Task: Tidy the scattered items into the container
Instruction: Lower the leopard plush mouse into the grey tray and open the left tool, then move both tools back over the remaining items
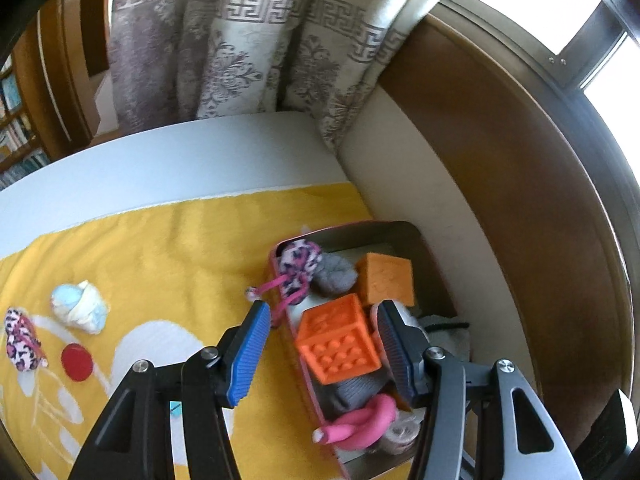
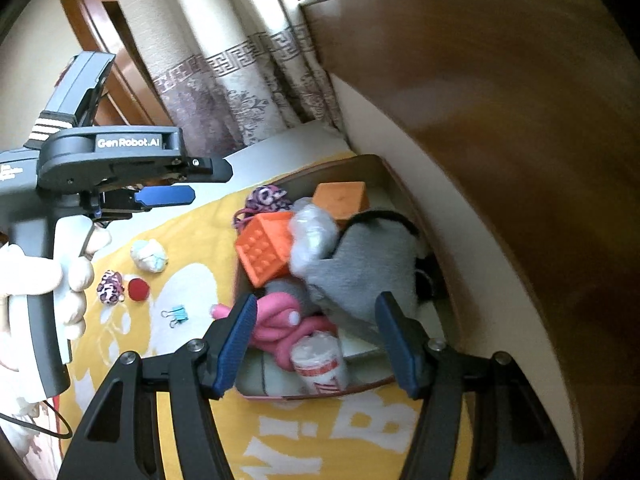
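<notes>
A box (image 1: pixel 404 236) (image 2: pixel 376 168) on the yellow cloth holds orange cubes (image 1: pixel 338 344) (image 2: pixel 266 248), a pink twisted toy (image 1: pixel 360 424) (image 2: pixel 280 320), a leopard pouch (image 1: pixel 300 264) and a grey plush (image 2: pixel 360 264). My left gripper (image 1: pixel 320 352) is open and empty above the box's left wall; it also shows in the right wrist view (image 2: pixel 168 194). My right gripper (image 2: pixel 316 344) is open and empty above the box. On the cloth lie a white-blue bundle (image 1: pixel 80 308) (image 2: pixel 149 255), a second leopard pouch (image 1: pixel 22 340) (image 2: pixel 110 287), a red disc (image 1: pixel 77 361) (image 2: pixel 139 289) and a blue binder clip (image 2: pixel 176 315).
The cloth (image 1: pixel 168 264) covers part of a white table (image 1: pixel 160 164). A patterned curtain (image 1: pixel 240 52) hangs behind. A brown wooden headboard-like wall (image 1: pixel 520 200) runs close along the box's right side.
</notes>
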